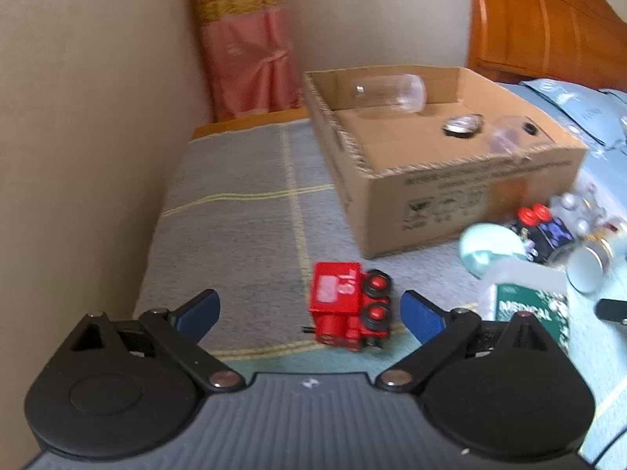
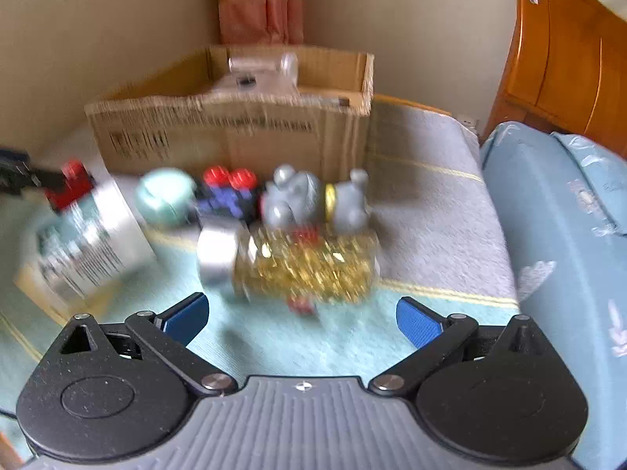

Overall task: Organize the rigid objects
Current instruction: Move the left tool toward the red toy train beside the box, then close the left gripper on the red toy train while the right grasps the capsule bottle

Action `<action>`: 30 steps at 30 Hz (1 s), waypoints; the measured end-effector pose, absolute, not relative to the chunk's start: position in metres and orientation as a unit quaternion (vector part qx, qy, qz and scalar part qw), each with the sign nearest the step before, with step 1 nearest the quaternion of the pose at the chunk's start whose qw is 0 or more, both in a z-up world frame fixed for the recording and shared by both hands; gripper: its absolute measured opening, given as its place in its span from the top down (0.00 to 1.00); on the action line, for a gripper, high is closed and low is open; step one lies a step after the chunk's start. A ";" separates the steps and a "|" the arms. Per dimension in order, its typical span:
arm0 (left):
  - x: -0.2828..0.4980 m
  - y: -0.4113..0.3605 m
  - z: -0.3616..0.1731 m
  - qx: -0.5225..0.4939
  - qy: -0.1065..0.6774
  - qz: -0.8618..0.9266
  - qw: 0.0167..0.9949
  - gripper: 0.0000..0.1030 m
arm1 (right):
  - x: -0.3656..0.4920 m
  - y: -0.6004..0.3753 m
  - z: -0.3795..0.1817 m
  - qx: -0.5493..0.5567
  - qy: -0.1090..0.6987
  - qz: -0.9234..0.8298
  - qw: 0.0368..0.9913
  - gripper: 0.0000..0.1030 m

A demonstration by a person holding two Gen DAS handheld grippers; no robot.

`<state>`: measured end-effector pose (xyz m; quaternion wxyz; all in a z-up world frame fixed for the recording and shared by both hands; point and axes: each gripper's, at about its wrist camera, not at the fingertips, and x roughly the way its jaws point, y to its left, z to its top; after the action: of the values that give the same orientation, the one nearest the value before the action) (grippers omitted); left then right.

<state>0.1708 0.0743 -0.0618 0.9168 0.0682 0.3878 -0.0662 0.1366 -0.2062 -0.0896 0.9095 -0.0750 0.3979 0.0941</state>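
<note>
The red toy train (image 1: 350, 305) is seen tipped on its side on the bed, low-centre of frame, right between the spread, empty left claw (image 1: 309, 311), while the right claw (image 2: 301, 319) is spread short of the gold jar (image 2: 290, 264).

Room's pretty plain: beige walls (image 1: 78, 98) meeting in a corner, with a pink curtain (image 1: 250, 51) with a gold band hanging there. The bed (image 1: 243, 180) has a grey and pale-teal blanket with yellow lines, an orange wooden headboard (image 1: 548, 23), and a light blue pillow (image 2: 556, 211). Soft daylight.
</note>
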 end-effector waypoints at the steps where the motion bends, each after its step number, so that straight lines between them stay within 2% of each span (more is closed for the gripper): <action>1: 0.170 0.073 -0.064 0.069 0.389 -0.070 0.916 0.05 | 0.137 -0.206 -0.093 -0.085 0.403 0.095 0.906 0.00; 16: 0.185 0.077 -0.092 0.037 0.413 -0.092 0.905 0.05 | 0.141 -0.210 -0.101 -0.049 0.384 0.091 0.917 0.00; 19: 0.189 0.080 -0.093 0.037 0.408 -0.094 0.908 0.08 | 0.141 -0.209 -0.102 -0.046 0.378 0.086 0.921 0.00; 22: 0.190 0.078 -0.090 0.041 0.398 -0.104 0.911 0.23 | 0.140 -0.209 -0.102 -0.044 0.375 0.082 0.922 0.00; 24: 0.189 0.075 -0.089 0.045 0.393 -0.117 0.911 0.38 | 0.140 -0.209 -0.102 -0.043 0.374 0.080 0.923 0.00; 27: 0.188 0.072 -0.087 0.050 0.388 -0.130 0.911 0.51 | 0.139 -0.207 -0.102 -0.042 0.376 0.077 0.923 0.00; 30: 0.188 0.071 -0.087 0.051 0.386 -0.133 0.911 0.52 | 0.138 -0.205 -0.100 -0.042 0.379 0.086 0.920 0.00</action>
<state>0.1878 0.0712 -0.0871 0.9115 0.0506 0.3860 -0.1327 0.1380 -0.2051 -0.1004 0.9204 -0.0416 0.3791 0.0856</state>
